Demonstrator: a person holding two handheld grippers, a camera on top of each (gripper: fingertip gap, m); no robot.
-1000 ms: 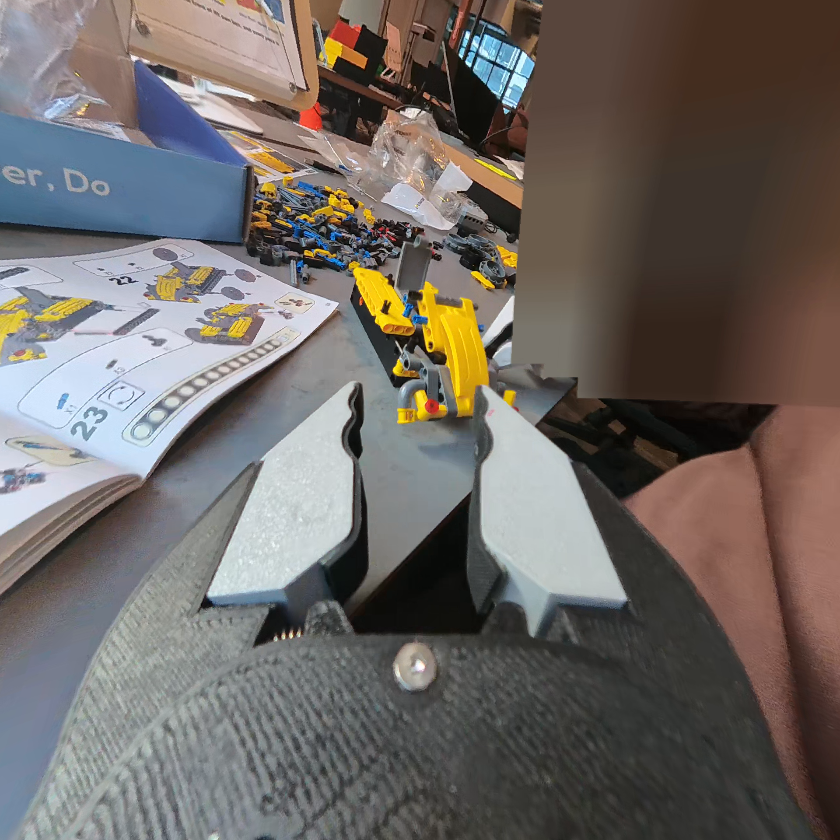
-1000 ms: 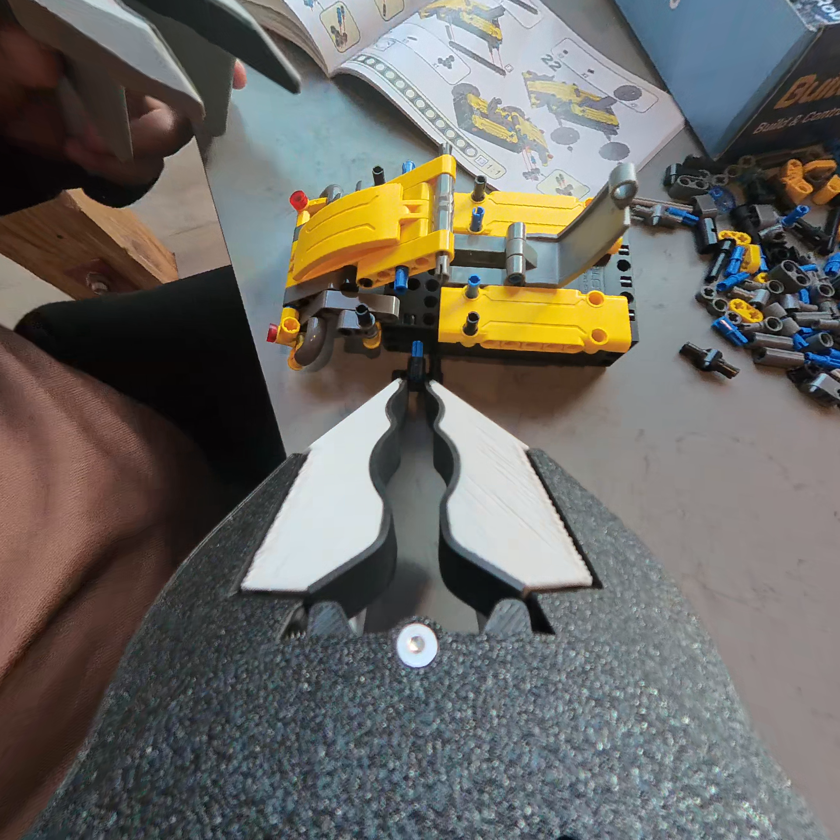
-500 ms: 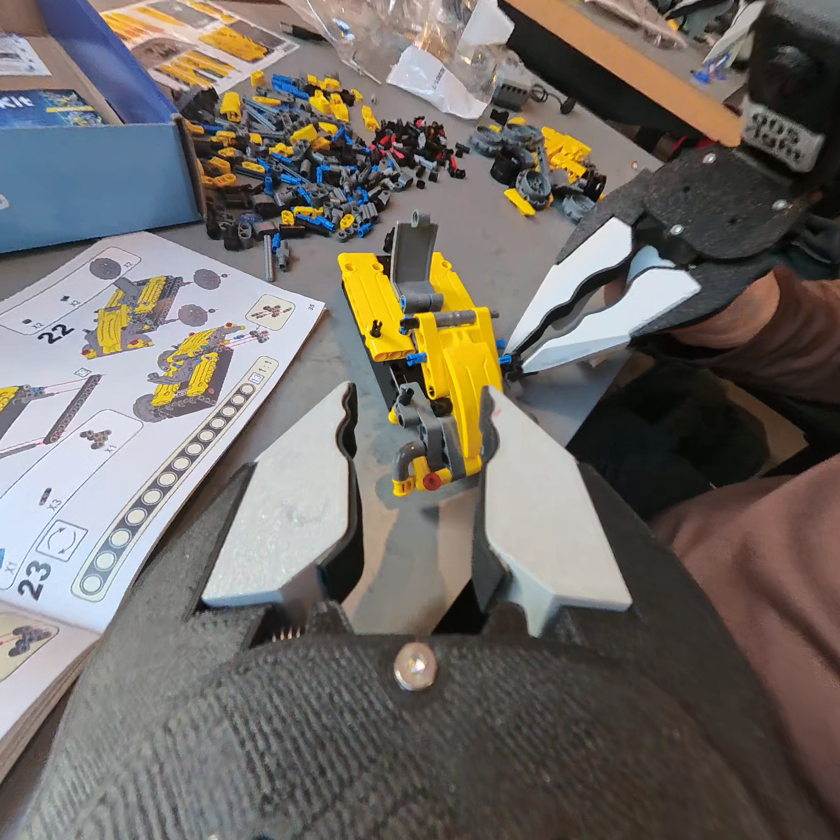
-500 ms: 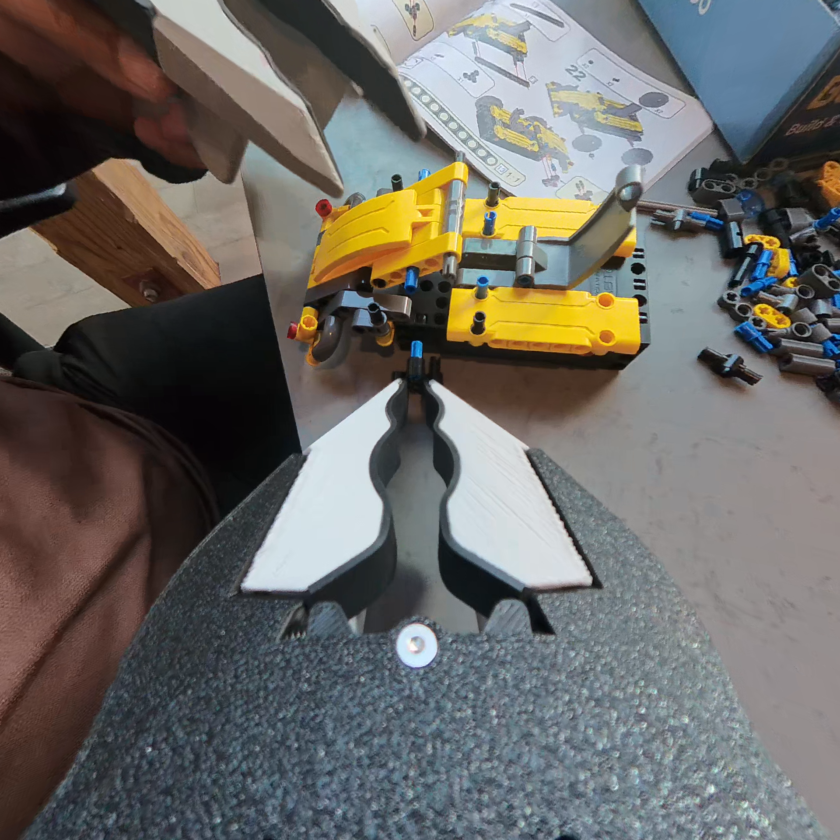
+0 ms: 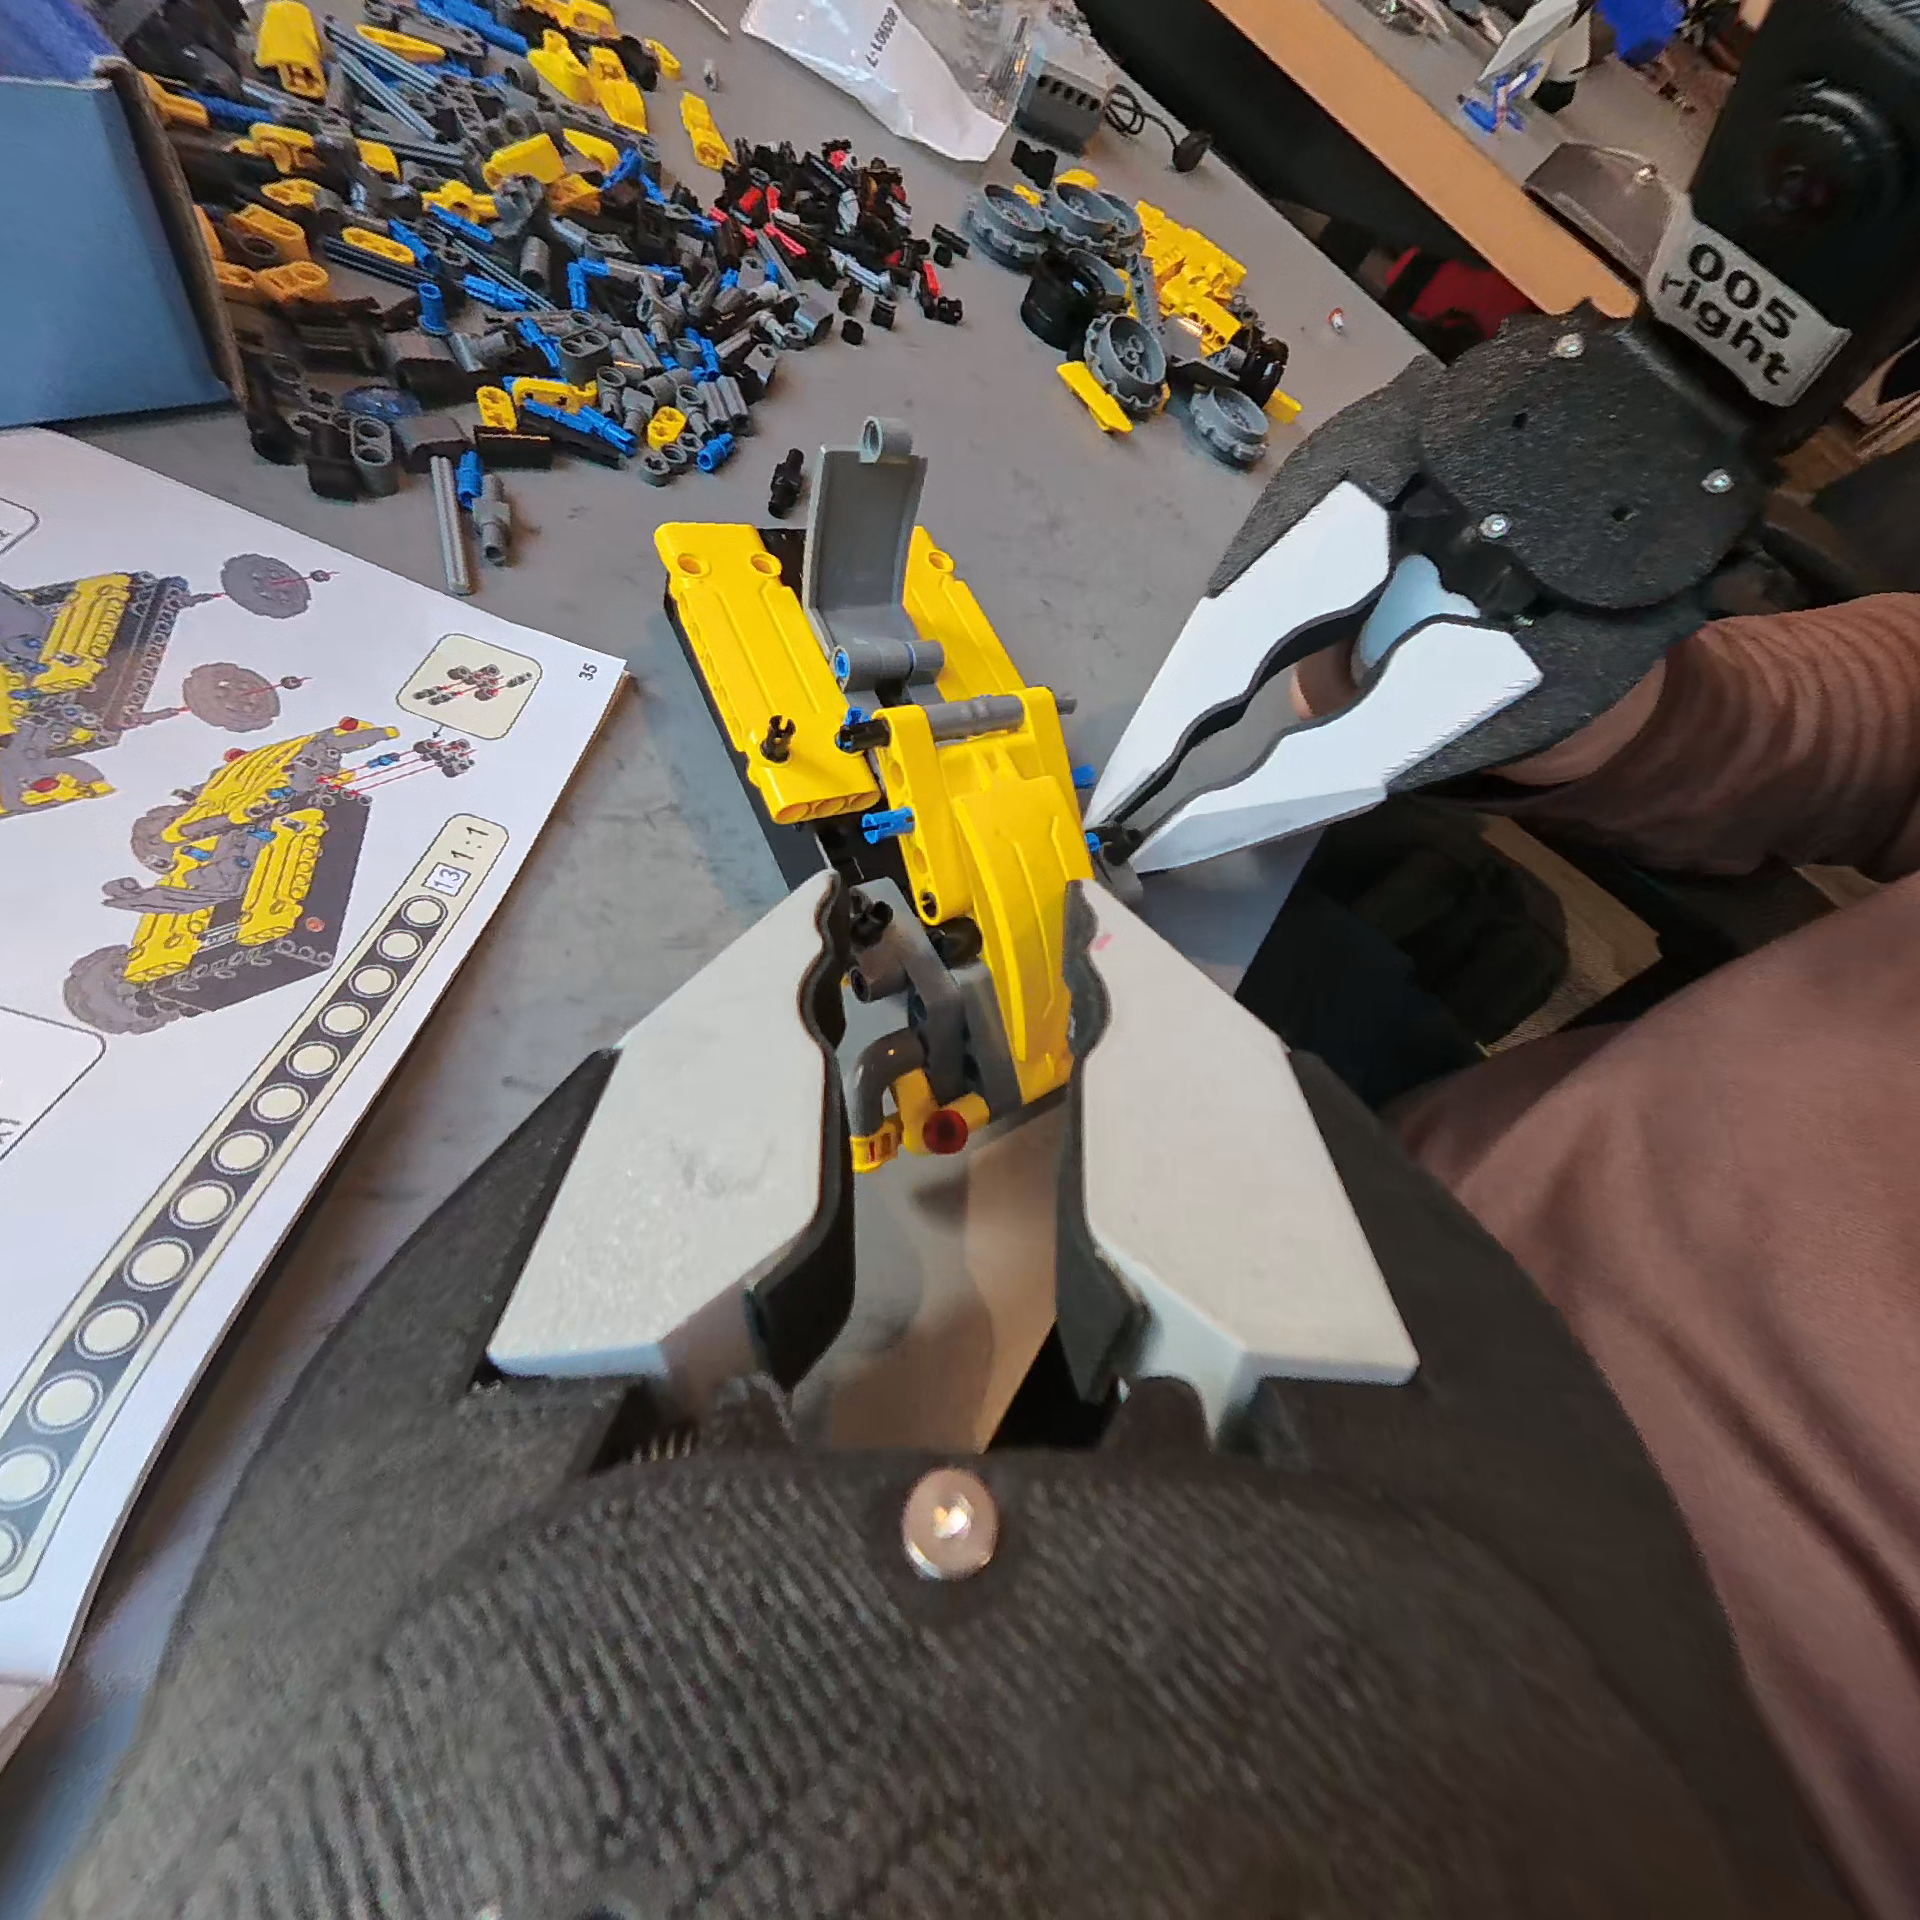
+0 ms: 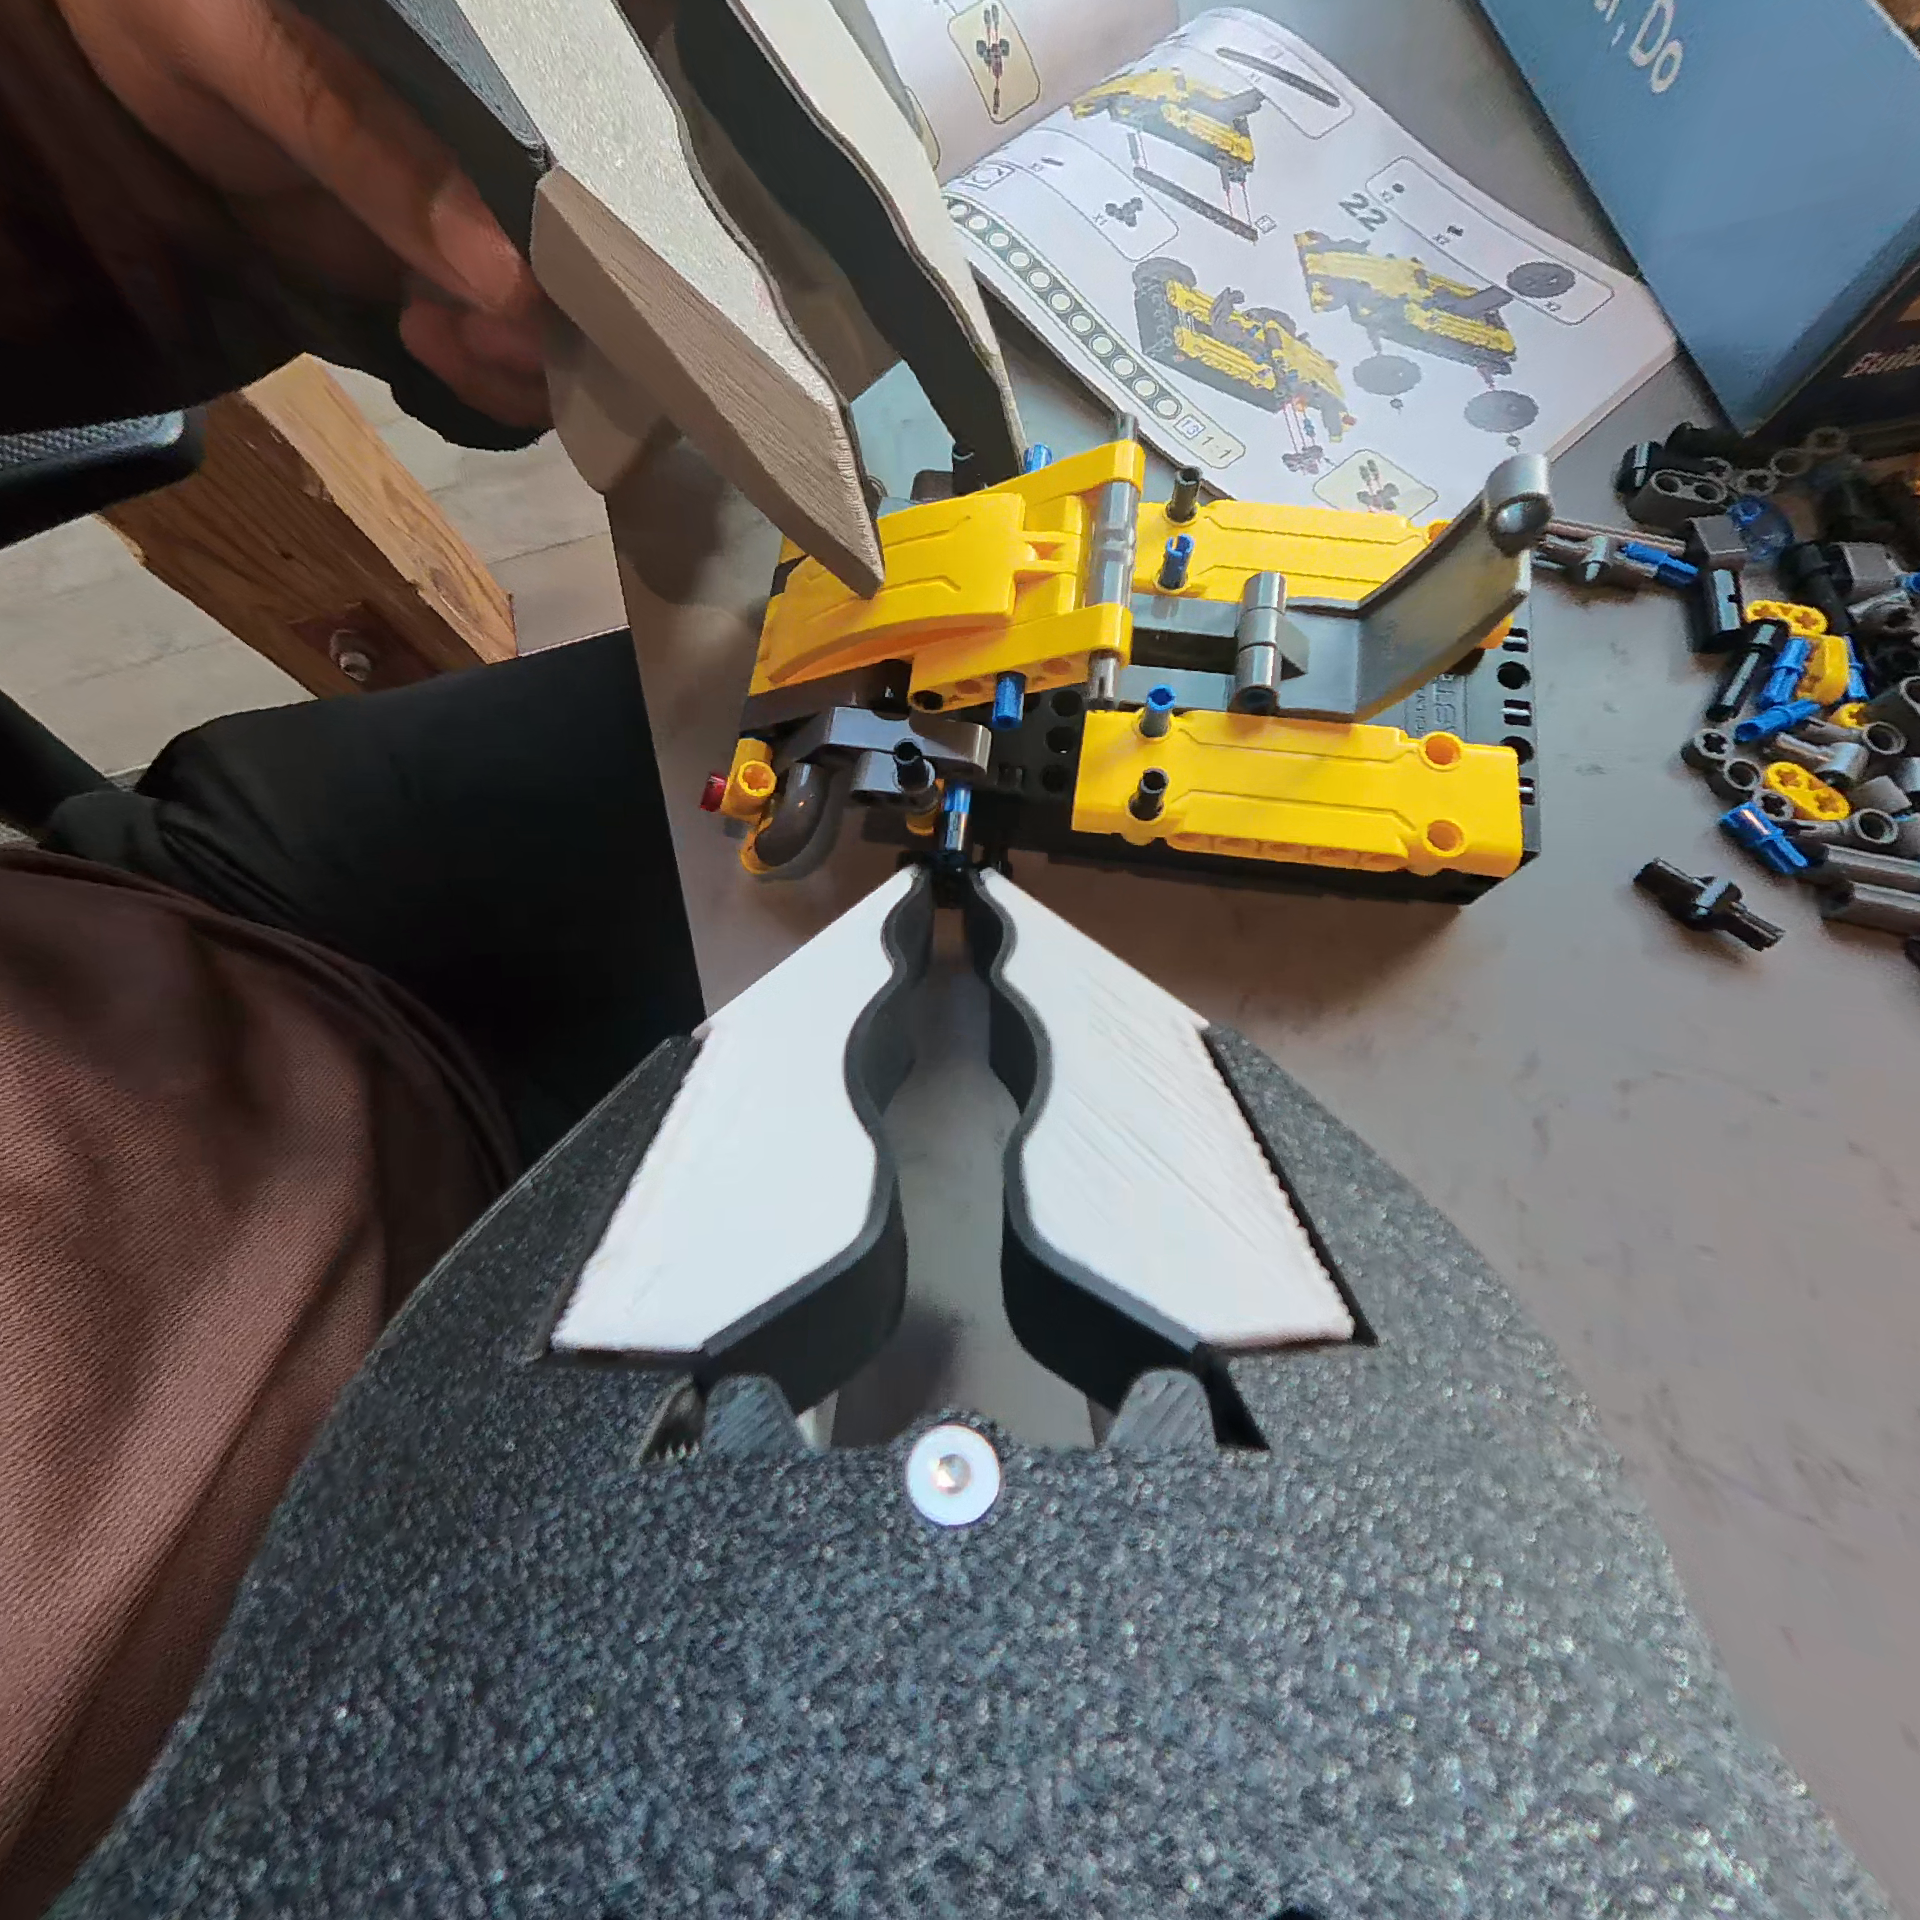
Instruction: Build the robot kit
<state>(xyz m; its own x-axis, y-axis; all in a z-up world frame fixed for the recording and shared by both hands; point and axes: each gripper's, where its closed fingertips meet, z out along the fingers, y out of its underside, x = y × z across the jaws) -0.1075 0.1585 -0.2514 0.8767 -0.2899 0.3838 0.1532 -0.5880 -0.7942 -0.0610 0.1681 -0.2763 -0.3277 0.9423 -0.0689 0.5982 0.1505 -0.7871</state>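
Observation:
A half-built yellow and black brick vehicle [image 5: 997, 831] lies on the grey table [image 5: 644, 883], with a grey flap raised at its far end. My left gripper [image 5: 951, 914] is open. Its two fingers straddle the vehicle's near end with the curved yellow panel. In the right wrist view one left fingertip [image 6: 857, 561] touches that panel on the vehicle [image 6: 1278, 790]. My right gripper [image 6: 948, 878] is shut on a small blue and black pin [image 6: 956, 816] whose blue end is at the vehicle's side. It also shows in the left wrist view [image 5: 1117, 852].
An open instruction booklet [image 5: 260, 831] lies left of the vehicle, beside a blue box [image 5: 83, 260]. Loose small parts [image 5: 520, 229] and grey wheels [image 5: 1122, 343] cover the far table. The table edge runs just right of the vehicle, by a brown sleeve [image 5: 1662, 1143]. Some 6 cm of space lies between my two pairs of fingers.
My left gripper has come forward and down from beside the table until its open fingers straddle the vehicle's near end. My right gripper has kept the pin and edged closer to the vehicle's side.

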